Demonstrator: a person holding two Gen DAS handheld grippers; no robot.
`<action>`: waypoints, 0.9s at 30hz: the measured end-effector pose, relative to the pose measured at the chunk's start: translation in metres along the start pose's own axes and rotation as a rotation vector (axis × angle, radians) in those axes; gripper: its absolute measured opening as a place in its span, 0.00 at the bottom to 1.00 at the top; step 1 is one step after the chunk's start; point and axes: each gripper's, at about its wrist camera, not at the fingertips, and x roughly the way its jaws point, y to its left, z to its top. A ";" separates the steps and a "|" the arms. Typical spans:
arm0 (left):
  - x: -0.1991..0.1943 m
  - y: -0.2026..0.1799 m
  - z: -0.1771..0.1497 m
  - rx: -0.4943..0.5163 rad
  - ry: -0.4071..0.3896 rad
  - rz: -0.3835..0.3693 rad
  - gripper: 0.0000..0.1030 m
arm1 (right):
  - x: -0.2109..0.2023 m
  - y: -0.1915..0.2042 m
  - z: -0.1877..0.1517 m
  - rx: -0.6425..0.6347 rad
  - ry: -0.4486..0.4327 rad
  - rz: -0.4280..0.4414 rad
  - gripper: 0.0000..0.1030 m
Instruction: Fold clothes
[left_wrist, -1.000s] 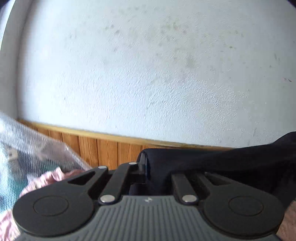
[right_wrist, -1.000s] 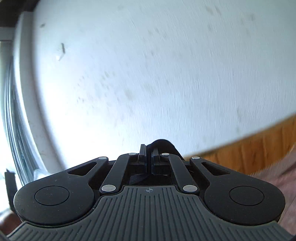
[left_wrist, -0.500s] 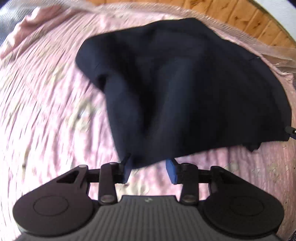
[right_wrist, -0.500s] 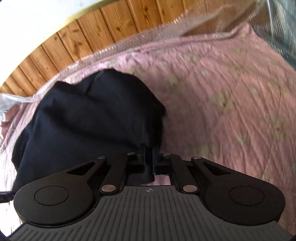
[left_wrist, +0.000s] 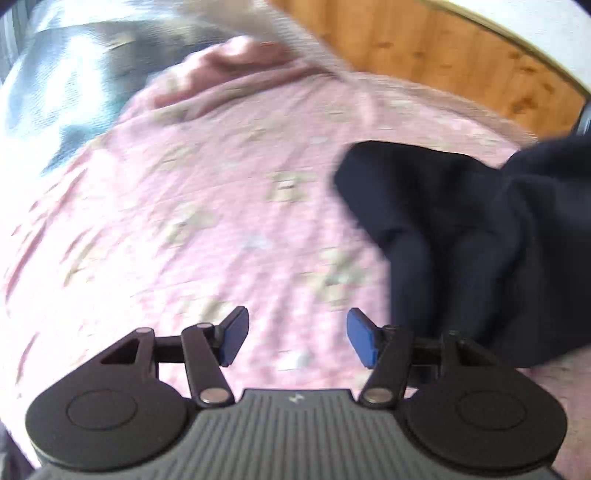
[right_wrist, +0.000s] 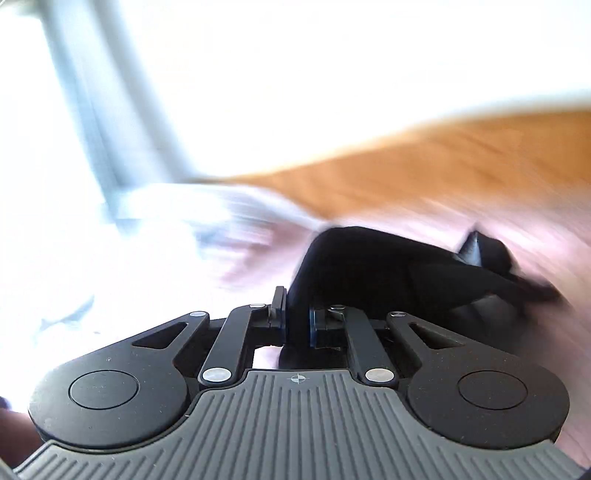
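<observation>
Right gripper (right_wrist: 296, 320) clamps the rumpled dark garment (right_wrist: 369, 273); left gripper (left_wrist: 295, 341) gapes wide, empty.

The left gripper (left_wrist: 295, 341), low in the centre of its frame, has its blue-padded fingers (left_wrist: 232, 341) spread wide with nothing between them, while the right gripper (right_wrist: 296, 323), also low centre, has its fingers (right_wrist: 277, 314) pinched onto dark cloth (right_wrist: 369, 273).

Both wrist views low over bedspread (left_wrist: 207, 206)
</observation>
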 end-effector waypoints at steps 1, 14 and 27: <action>0.001 0.012 -0.001 -0.011 0.010 0.051 0.58 | 0.006 0.024 0.001 -0.051 -0.007 0.052 0.08; -0.037 -0.002 -0.027 0.084 -0.025 -0.079 0.85 | 0.026 -0.081 -0.110 0.307 0.205 -0.216 0.59; 0.057 -0.193 -0.024 0.779 -0.203 -0.188 0.28 | 0.012 -0.168 -0.099 0.427 0.059 -0.454 0.10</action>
